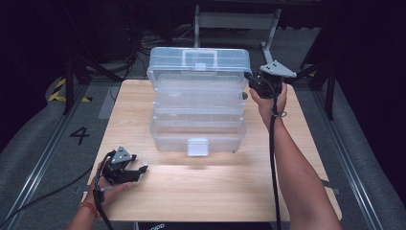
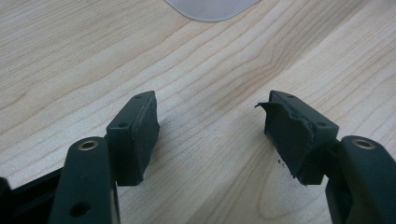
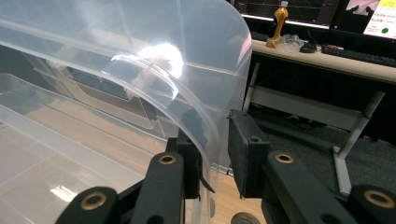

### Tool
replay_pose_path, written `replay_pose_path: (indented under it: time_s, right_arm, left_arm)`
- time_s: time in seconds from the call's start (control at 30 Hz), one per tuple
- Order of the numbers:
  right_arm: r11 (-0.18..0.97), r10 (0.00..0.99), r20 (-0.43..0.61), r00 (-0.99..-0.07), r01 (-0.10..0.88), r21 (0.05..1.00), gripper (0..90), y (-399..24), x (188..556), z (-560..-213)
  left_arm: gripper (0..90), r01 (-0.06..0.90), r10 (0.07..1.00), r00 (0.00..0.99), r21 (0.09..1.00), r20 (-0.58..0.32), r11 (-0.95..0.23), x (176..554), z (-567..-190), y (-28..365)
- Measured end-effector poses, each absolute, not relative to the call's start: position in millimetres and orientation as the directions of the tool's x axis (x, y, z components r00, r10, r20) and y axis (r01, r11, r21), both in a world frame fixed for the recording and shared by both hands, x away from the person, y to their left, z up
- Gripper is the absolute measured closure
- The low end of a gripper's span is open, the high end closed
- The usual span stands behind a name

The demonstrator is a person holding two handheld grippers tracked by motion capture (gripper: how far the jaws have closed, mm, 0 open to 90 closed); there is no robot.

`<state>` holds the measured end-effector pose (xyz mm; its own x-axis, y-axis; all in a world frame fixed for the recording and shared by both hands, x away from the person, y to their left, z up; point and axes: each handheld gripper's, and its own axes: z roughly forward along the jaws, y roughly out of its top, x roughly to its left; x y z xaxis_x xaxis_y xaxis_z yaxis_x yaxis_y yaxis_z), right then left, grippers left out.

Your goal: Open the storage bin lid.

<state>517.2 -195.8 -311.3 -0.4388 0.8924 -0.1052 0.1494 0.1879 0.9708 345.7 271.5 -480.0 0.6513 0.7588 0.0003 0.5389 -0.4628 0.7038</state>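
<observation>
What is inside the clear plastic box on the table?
The clear plastic box stands open, its lid held up by the right gripper. Its stepped trays look empty in the high view. The lowest compartment lies partly under the trays, so its content cannot be judged.

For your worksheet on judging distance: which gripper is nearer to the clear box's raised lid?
Right. The right gripper has its jaws around the lid edge; the left gripper sits open on the table, well in front of the box.

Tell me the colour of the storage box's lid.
Clear, see-through plastic lid; it shows best in the high view.
</observation>
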Motion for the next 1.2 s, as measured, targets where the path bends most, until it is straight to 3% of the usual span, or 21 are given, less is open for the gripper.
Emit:
replay_pose_path:
  time_s: [0.57, 1.2]
  right_arm:
    - [0.153, 0.889, -0.058, -0.455, 0.175, 0.973, 76.9, -199, 533, -306]
    - [0.169, 0.895, -0.073, -0.44, 0.185, 0.968, 77.1, -195, 549, -302]
  left_arm:
    - [34.5, 0.545, 0.763, 0.646, 0.704, -0.006, -0.456, 345, -480, 271]
    - [34.5, 0.538, 0.763, 0.646, 0.708, 0.003, -0.458, 345, -481, 271]
